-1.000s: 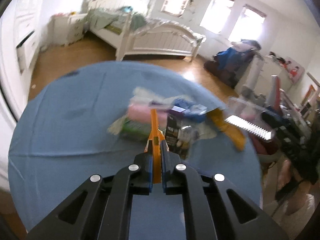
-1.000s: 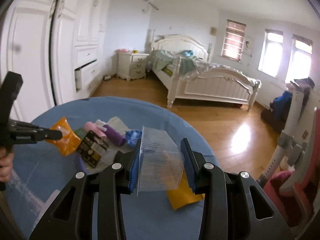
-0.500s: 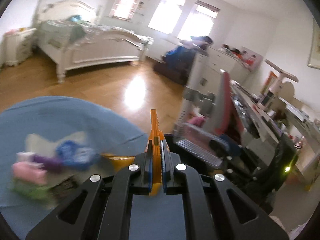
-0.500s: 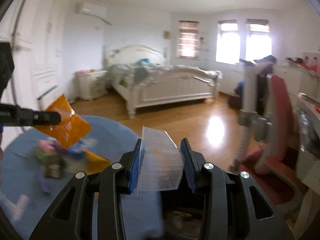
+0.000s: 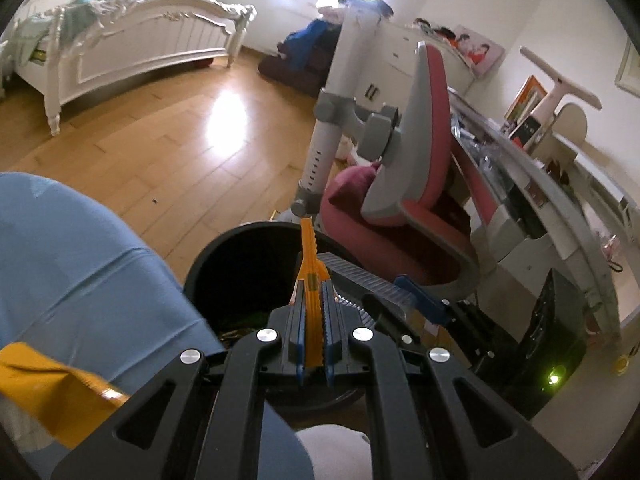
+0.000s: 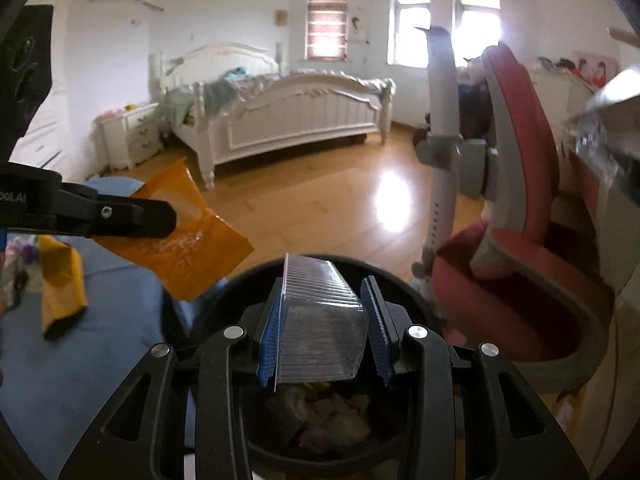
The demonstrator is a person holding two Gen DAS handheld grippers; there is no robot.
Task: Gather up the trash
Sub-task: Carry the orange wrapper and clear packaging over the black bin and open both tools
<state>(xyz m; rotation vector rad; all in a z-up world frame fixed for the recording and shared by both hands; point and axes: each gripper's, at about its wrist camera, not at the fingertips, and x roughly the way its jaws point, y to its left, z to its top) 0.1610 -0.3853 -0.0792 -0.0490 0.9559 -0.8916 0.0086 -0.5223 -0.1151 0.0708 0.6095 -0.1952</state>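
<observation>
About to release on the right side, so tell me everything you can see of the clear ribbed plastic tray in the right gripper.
The clear plastic tray is thin, see-through and finely ribbed, with a flat bent lip at its near end. The right gripper clamps it between both blue pads; nothing else touches it. It juts forward above the black trash bin, where crumpled waste already lies. The left view shows it edge-on, tilted.

Orange wrapper (image 6: 188,248) is flat and crinkly, pinched edge-on just left of the black trash bin (image 6: 404,292). Clear ribbed plastic tray (image 6: 320,328) sits tilted right over the bin, which has crumpled pale trash inside.
</observation>
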